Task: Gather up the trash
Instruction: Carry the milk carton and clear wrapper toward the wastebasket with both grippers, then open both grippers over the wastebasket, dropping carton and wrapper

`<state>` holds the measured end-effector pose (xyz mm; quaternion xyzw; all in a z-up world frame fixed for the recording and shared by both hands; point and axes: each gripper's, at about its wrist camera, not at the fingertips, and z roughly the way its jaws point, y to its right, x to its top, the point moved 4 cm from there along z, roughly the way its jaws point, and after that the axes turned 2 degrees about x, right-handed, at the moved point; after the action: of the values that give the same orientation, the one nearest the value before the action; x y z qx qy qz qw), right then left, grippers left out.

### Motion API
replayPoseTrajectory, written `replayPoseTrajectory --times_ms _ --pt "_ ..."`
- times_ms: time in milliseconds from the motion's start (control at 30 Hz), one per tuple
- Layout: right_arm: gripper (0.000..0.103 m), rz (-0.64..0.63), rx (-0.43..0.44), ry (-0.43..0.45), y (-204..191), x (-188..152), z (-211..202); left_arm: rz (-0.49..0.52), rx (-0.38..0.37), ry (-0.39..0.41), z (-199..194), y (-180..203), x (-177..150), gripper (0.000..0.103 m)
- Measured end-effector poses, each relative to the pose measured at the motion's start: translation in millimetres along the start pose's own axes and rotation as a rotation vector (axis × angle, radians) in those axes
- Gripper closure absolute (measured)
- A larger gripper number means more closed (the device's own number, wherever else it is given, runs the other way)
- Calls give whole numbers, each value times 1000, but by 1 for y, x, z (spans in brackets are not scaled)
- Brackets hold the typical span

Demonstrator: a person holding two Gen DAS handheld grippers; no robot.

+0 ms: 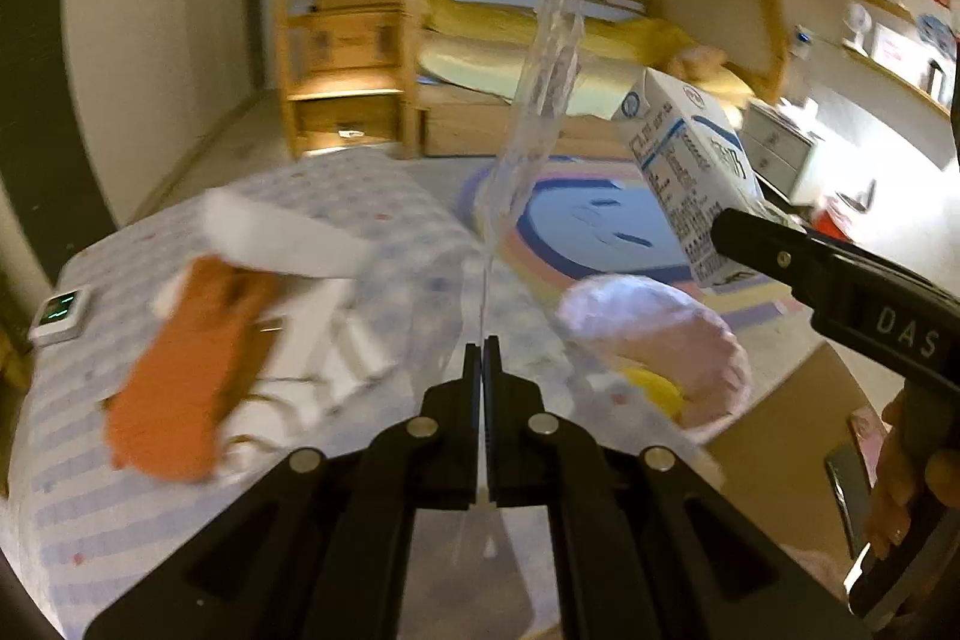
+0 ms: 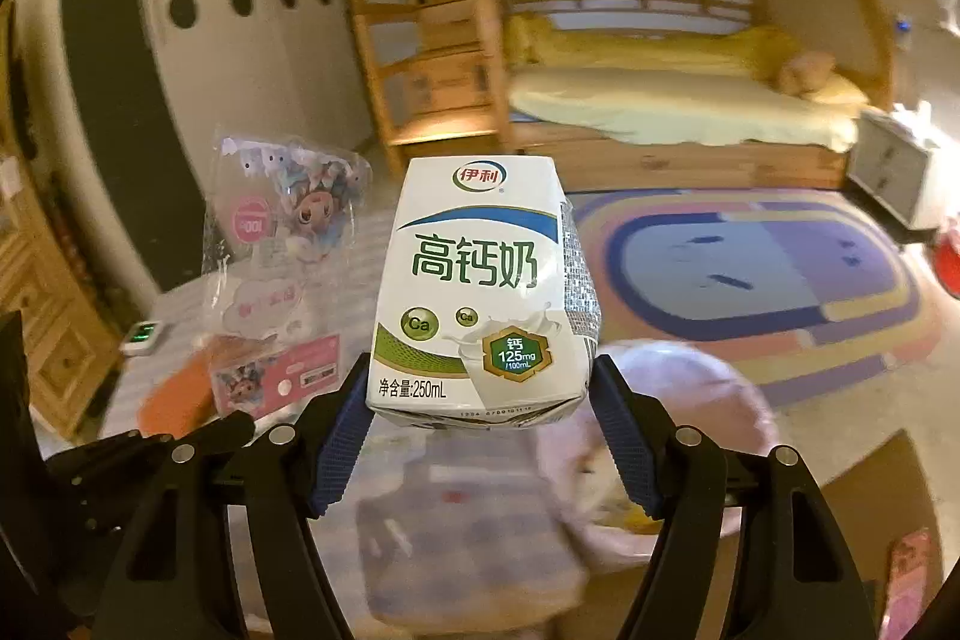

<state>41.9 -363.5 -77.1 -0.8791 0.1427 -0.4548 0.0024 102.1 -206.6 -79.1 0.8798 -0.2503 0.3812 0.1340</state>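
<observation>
My left gripper [image 1: 483, 349] is shut on a clear plastic wrapper [image 1: 543, 100] that sticks up edge-on from its tips. The right wrist view shows the same wrapper [image 2: 282, 244] at left, printed with cartoon figures. My right gripper [image 2: 480, 388] is shut on a white and green milk carton [image 2: 480, 280], held upright by its lower sides. In the left wrist view the carton [image 1: 690, 172] and the right gripper's black finger [image 1: 780, 250] are at right. A pink-lined bin [image 1: 660, 340] with something yellow inside stands just below; from the right wrist the bin [image 2: 678, 436] is blurred.
A checked cloth covers the table [image 1: 150, 490]. On it lie an orange item [image 1: 180, 370], white paper pieces [image 1: 282, 232] and a small green-lit device [image 1: 60, 310]. Beyond are a colourful rug [image 2: 750, 268], a wooden bunk bed [image 2: 660, 100] and a cardboard box [image 1: 780, 436].
</observation>
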Motion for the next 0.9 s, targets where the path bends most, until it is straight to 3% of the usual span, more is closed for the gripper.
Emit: replayPoseTrajectory --times_ms 367,700,733,800,833,900 --pt "32 108 -172 -65 100 -33 14 135 -113 -92 65 91 9 103" --pt "31 133 -208 -150 152 -48 45 173 -125 -189 123 133 15 103" --pt "29 130 -202 -160 154 -48 51 182 -117 -197 128 136 16 100" --pt "25 138 -162 -181 158 -50 63 185 -114 -212 133 139 17 65" --pt "23 148 -152 -186 161 -51 66 175 -107 -209 133 137 17 57" --pt "23 180 -148 -181 166 -52 65 159 -105 -190 127 130 18 54"
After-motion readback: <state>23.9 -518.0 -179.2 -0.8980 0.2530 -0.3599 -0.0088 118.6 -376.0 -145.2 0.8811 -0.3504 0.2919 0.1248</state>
